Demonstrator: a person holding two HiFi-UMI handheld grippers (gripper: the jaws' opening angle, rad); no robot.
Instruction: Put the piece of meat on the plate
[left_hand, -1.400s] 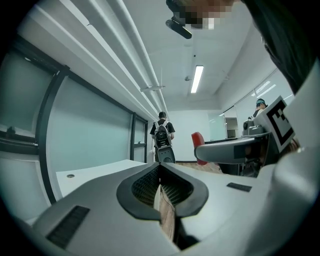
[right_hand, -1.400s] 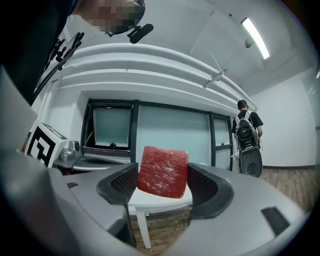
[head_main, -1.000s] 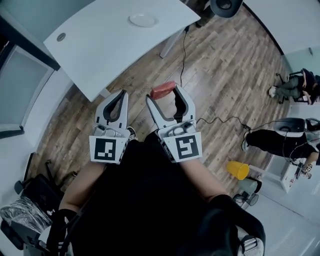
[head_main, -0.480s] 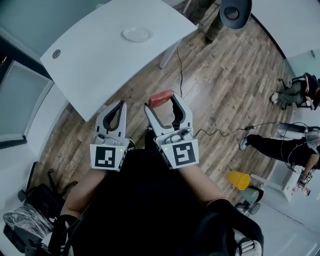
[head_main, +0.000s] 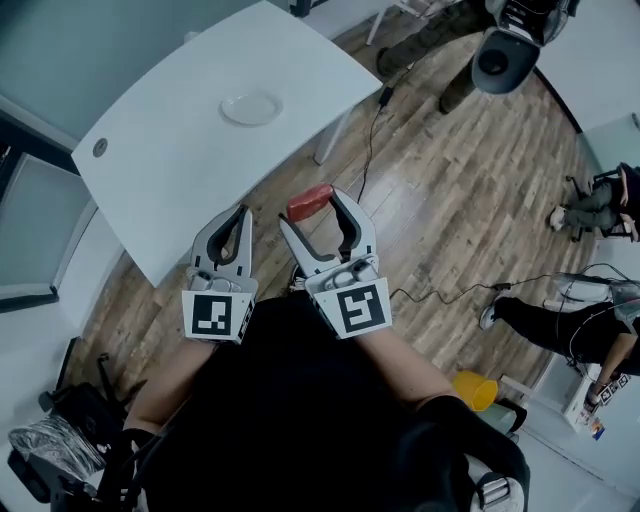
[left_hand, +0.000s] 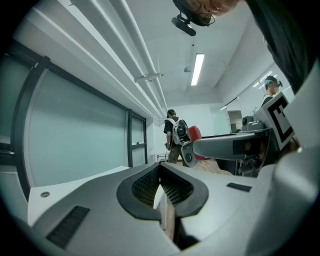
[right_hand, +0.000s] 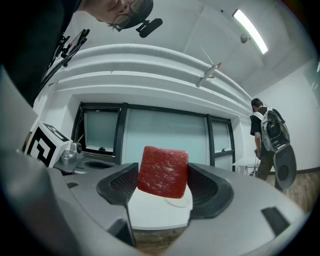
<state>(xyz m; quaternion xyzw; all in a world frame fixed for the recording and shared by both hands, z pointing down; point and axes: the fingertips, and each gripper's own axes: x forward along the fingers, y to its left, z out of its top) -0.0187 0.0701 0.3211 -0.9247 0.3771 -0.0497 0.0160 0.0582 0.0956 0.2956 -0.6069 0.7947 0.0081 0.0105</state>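
A red piece of meat (head_main: 309, 201) (right_hand: 163, 171) is clamped between the tips of my right gripper (head_main: 311, 206) (right_hand: 164, 181), held in the air over the wooden floor short of the table. The white plate (head_main: 251, 107) lies empty on the white table (head_main: 180, 140), ahead and to the left; in the right gripper view the plate (right_hand: 181, 201) shows just behind the meat. My left gripper (head_main: 240, 217) (left_hand: 160, 186) hangs beside the right one, jaws together with nothing in them, its tips near the table's near edge.
A black cable (head_main: 372, 135) trails across the wood floor (head_main: 450, 200). A person with a backpack (right_hand: 267, 140) stands at the right of the room, and other seated people (head_main: 590, 205) are far right. A yellow bin (head_main: 473, 387) stands low right.
Both grippers and the meat have come closer to the table; the table and plate have slid down and left in the head view. The grip on the meat is unchanged.
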